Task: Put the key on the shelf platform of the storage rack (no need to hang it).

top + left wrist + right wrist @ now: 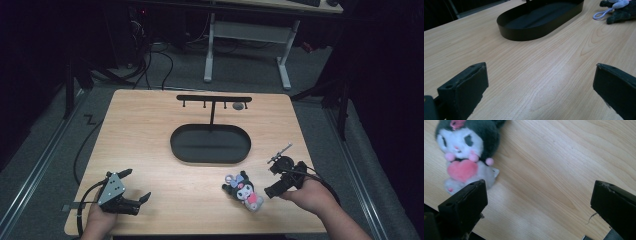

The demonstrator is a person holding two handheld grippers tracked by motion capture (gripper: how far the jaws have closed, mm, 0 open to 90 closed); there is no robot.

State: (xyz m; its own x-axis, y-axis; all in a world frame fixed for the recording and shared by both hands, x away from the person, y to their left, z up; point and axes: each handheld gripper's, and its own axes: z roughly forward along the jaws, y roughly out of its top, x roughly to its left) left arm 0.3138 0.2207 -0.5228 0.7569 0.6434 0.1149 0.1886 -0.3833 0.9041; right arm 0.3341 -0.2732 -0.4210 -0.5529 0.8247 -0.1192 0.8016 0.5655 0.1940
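Now, line by line:

Right gripper: the right gripper (270, 192) is sitting low at the table's near right, held in the person's right hand (311, 192); in the right gripper view (539, 202) its jaws are standing wide apart with bare wood between them, gripping nothing.

Plush toy: the plush toy (243, 190), dark-eared with a white face and a pink heart on its chest (465, 157), is lying on the table (150, 145) just beside the right gripper, toward its left jaw and outside the gap; whether that jaw is touching it cannot be told.

Left gripper: the left gripper (137, 187) is resting at the near left corner in the person's left hand (97, 220), well apart from the toy; its own view (540, 92) is showing the jaws spread wide and empty over the wood.

Tray: the black oval tray (210, 143) is lying mid-table, beyond both grippers, and is appearing ahead of the left jaws (534, 32).

Hook stand: the black hook stand (213, 100) is rising from the tray's far side, with a small grey thing hanging near its right end.

Loop: a pale cord loop (600, 15) is trailing from the toy in the left gripper view.
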